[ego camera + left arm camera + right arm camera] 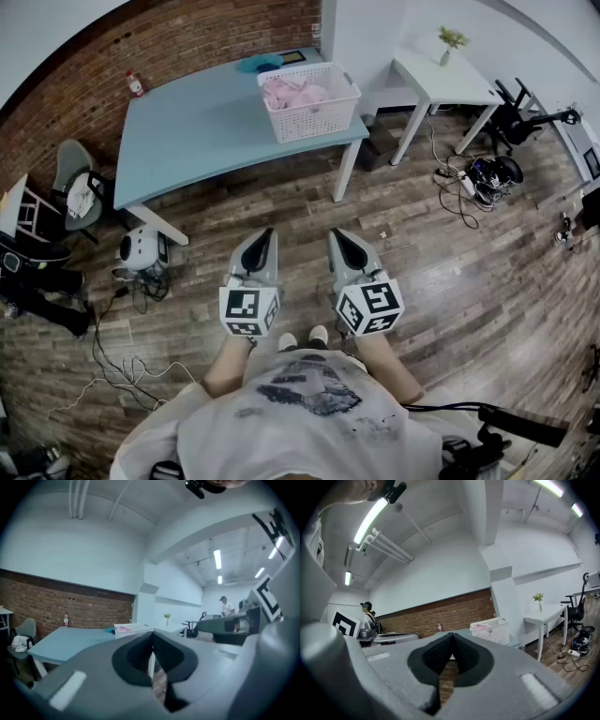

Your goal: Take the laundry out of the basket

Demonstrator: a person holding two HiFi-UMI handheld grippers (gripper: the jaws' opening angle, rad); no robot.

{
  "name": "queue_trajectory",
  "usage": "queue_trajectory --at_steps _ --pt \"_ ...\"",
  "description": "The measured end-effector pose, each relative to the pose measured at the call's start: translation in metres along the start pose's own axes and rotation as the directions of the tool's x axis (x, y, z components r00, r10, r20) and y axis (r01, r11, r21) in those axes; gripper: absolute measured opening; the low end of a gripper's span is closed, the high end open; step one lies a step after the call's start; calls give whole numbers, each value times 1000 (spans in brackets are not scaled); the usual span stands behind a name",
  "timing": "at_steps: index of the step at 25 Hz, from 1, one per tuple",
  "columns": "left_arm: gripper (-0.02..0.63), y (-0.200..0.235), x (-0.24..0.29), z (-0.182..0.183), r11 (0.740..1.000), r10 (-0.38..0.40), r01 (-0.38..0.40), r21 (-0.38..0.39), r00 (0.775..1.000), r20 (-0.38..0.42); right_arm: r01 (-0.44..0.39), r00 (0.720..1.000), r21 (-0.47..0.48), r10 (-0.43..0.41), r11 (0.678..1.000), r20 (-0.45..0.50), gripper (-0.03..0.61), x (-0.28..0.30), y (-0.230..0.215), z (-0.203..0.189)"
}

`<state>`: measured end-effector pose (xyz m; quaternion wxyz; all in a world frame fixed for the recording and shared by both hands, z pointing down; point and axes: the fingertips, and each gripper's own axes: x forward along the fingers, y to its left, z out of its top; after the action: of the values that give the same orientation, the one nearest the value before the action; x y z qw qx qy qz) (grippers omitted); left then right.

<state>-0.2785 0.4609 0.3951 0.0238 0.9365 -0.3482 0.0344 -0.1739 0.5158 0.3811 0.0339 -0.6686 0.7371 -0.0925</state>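
While the left gripper (265, 236) is clenched on nothing, level beside the equally empty, clenched right gripper (339, 236), the basket (314, 120) of pink laundry (295, 92) stands well ahead of both on the blue table (192, 127), neither gripper clearly nearer

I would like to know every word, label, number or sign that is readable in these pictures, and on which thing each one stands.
No word or number can be read.
Left gripper, marker cube: black-and-white square patterns, no letters.
Right gripper, marker cube: the same.
Bottle on the blue table: red label, too small to read.
Shirt: dark print, blurred.
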Motion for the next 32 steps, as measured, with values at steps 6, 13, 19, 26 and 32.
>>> queue_trajectory --at_steps 6,13,19,26,32 --pt "-8 -10 6 -4 1000 -13 13 -4 1000 -15 -26 999 32 25 999 20 -3 -6 -7 5" --pt "-8 -33 25 1 1000 0 1 27 1000 -2 -48 999 48 47 998 19 -3 -12 -36 5" --pt "-8 -33 43 0 1000 6 -5 29 1000 -12 -73 997 63 73 995 -7 -3 2 -48 1" --pt "-8 -11 87 -14 1000 3 -3 17 999 -33 -75 996 75 79 994 -45 -3 46 -70 -11" --pt "-8 30 153 -19 1000 -9 10 4 999 -41 -55 996 70 59 996 -62 -3 114 -103 -11"
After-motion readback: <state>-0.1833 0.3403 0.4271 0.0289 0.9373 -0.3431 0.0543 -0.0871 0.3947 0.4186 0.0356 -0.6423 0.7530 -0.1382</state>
